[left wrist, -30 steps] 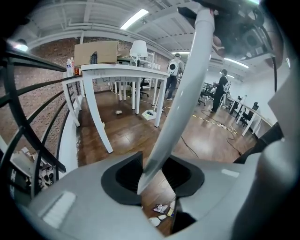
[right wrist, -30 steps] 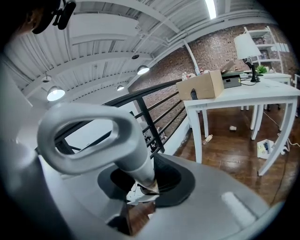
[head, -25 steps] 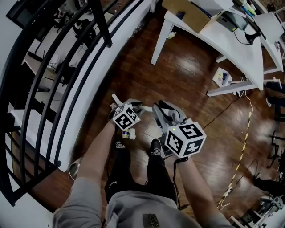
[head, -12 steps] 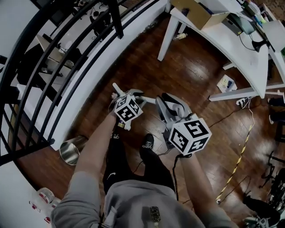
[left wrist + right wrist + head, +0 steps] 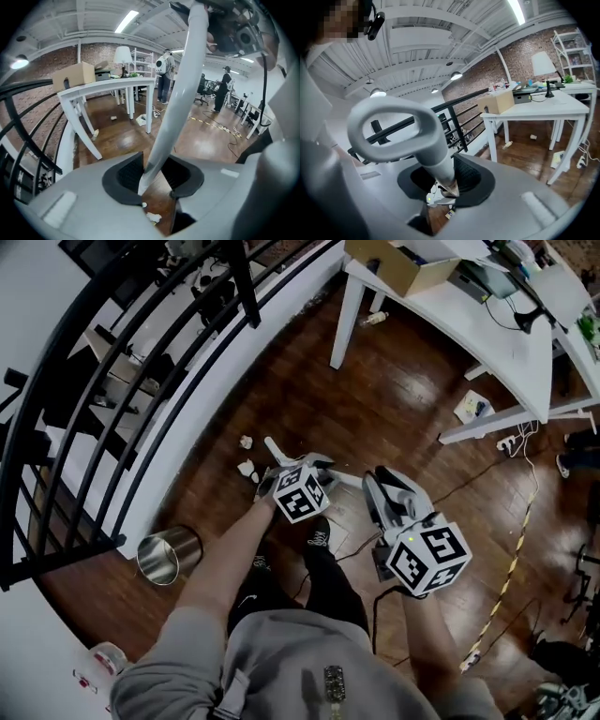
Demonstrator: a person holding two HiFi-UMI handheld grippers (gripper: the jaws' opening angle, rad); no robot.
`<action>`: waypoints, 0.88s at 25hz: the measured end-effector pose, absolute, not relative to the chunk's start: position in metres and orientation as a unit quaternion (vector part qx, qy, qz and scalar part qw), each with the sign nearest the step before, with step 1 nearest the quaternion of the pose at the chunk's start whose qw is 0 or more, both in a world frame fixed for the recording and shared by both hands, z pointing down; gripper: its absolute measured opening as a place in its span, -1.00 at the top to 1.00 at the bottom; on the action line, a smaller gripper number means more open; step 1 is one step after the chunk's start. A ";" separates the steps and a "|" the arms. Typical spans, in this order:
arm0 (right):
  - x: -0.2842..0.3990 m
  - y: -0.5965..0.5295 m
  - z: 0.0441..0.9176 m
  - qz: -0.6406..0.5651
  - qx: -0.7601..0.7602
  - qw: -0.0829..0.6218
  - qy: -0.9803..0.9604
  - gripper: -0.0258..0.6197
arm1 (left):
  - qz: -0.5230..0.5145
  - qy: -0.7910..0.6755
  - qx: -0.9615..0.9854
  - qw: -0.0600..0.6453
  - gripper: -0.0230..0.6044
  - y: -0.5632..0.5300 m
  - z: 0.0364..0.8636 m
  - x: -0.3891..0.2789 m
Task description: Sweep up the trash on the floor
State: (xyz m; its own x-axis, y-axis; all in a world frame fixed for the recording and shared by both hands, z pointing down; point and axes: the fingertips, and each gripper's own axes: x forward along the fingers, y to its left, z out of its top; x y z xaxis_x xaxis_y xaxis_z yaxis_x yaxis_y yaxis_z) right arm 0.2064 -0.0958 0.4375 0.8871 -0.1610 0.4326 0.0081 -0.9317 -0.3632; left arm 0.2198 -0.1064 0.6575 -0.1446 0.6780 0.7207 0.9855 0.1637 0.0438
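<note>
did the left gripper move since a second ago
Yes. In the head view the left gripper has shifted right, away from the metal bin by the railing.

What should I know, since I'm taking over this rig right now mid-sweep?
Left gripper: shut on a white pole handle, probably the broom's.
Right gripper: shut on a grey loop handle, probably the dustpan's.
Trash: crumpled paper scraps lie on the wood floor just ahead of the left gripper; a steel bin stands further left.
Done: scraps not yet swept.
Left: sweep them up, then bin them.
</note>
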 end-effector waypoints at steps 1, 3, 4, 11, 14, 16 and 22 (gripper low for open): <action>0.193 -0.100 0.440 -0.237 -0.954 0.182 0.025 0.66 | -0.268 -0.719 -0.574 0.286 0.54 -0.109 0.661 0.203; 0.166 -0.111 0.444 -0.239 -0.953 0.186 -0.010 0.66 | -0.263 -0.744 -0.543 0.288 0.55 -0.118 0.667 0.170; 0.153 -0.119 0.446 -0.239 -0.952 0.188 -0.029 0.66 | -0.259 -0.756 -0.528 0.289 0.55 -0.125 0.669 0.155; 0.066 -0.179 0.461 -0.241 -0.931 0.221 -0.164 0.66 | -0.240 -0.825 -0.421 0.291 0.54 -0.188 0.682 0.057; 0.037 -0.195 0.474 -0.243 -0.917 0.239 -0.208 0.66 | -0.243 -0.843 -0.380 0.295 0.54 -0.211 0.695 0.023; 0.022 -0.201 0.485 -0.238 -0.910 0.251 -0.229 0.66 | -0.246 -0.846 -0.364 0.301 0.54 -0.220 0.707 0.007; -0.013 -0.202 0.516 -0.199 -0.887 0.303 -0.287 0.67 | -0.242 -0.848 -0.339 0.328 0.54 -0.237 0.733 -0.007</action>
